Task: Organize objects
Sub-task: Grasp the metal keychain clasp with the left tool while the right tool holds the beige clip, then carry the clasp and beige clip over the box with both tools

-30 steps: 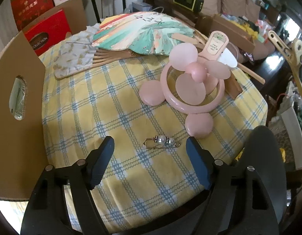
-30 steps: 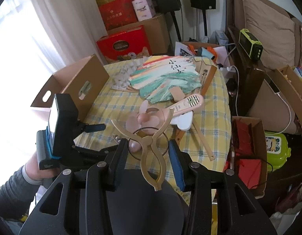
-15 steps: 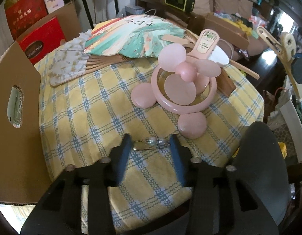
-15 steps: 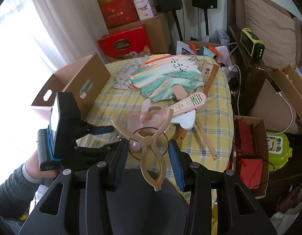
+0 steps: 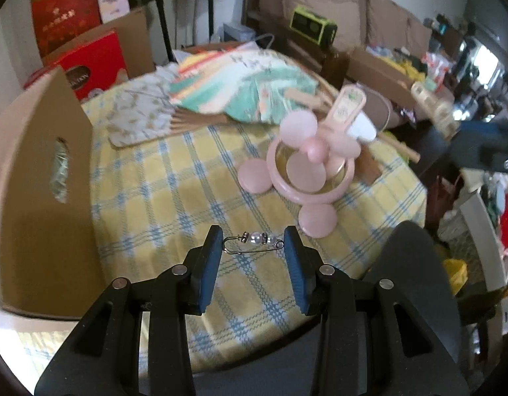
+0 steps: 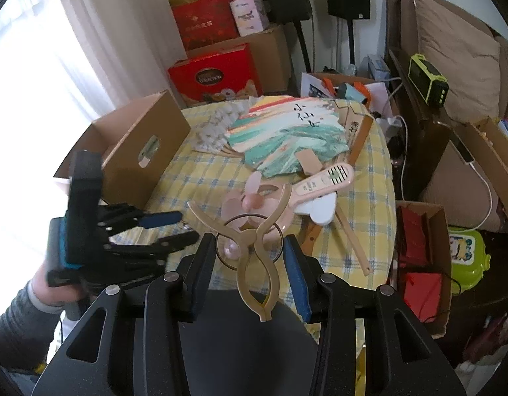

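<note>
My left gripper (image 5: 252, 242) is shut on a silver safety pin with pearl beads (image 5: 254, 242), pinched end to end and lifted a little above the yellow checked tablecloth (image 5: 174, 198). My right gripper (image 6: 250, 257) is shut on a tan plastic clothes peg with a metal ring (image 6: 254, 250), held above the table's near edge. The left gripper (image 6: 161, 227) also shows in the right wrist view, to the left. A pink hand fan with round feet (image 5: 310, 171) lies just beyond the pin. An open cardboard box (image 5: 39, 178) stands at the table's left.
A painted paper fan (image 5: 244, 89) and a grey folding fan (image 5: 138, 118) lie at the back of the table. A wooden stick (image 6: 349, 234) and white paddle (image 6: 320, 208) lie right of the pink fan. Red gift boxes (image 6: 214, 76) and cartons surround the table.
My left gripper closed from wide open onto the safety pin and lifted it off the cloth. My right gripper kept holding the peg, nearly still.
</note>
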{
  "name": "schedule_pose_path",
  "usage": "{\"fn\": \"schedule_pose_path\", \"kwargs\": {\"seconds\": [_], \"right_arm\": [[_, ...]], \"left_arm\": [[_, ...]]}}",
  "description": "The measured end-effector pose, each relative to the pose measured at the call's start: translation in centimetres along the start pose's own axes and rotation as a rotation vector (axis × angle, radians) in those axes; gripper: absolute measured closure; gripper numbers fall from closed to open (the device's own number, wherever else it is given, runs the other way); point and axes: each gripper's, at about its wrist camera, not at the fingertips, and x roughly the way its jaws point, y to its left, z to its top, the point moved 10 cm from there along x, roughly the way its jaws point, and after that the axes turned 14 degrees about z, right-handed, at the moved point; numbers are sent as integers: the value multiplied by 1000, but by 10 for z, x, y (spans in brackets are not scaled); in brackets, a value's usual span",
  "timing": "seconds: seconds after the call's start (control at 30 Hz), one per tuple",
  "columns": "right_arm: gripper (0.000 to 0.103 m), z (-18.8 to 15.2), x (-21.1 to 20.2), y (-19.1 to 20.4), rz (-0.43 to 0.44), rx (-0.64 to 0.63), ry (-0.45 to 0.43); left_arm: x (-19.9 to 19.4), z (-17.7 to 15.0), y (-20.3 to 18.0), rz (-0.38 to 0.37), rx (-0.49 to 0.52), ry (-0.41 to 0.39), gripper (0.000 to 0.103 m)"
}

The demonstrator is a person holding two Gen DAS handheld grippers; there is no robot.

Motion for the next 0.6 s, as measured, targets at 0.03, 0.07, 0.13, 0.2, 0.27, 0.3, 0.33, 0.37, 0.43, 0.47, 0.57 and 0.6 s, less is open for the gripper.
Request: {"fn": "schedule_pose_path", "kwargs": {"seconds": [0.03,0.07,0.13,0.2,0.27,0.3,0.33,0.37,0.43,0.47,0.57,0.6], "right_arm": [[61,2,0,1,-2,-4,-2],[61,4,1,4,-3,-8,-4],[61,9,2,7,-11,-18,-12],[61,14,2,10,-22,-30,-22],[61,18,4,13,-27,-35,-32],[61,21,5,14,-31,-38,-37],[61,23,6,15,-36,-40,-42],[61,25,7,18,-41,-43,-48],[61,29,9,22,-44,-50,-58],[61,32,10,25,-48,-54,-63],[61,37,12,30,-67,-65,-81],[61,39,13,33,-71,-70,-86]], "left_arm": [[-5,2,1,1,-7,-10,68],[-11,5,3,1,-15,-22,68],[-22,11,10,6,-36,-46,68],[-34,17,16,9,-61,-71,68],[-43,22,21,19,-81,-87,68],[-48,23,24,26,-92,-95,68],[-53,25,28,35,-103,-104,68],[-57,27,31,42,-113,-112,68],[-64,30,38,60,-135,-127,68],[-66,31,42,68,-148,-132,68],[-72,32,55,81,-196,-139,68],[-73,33,59,76,-212,-139,68]]}}
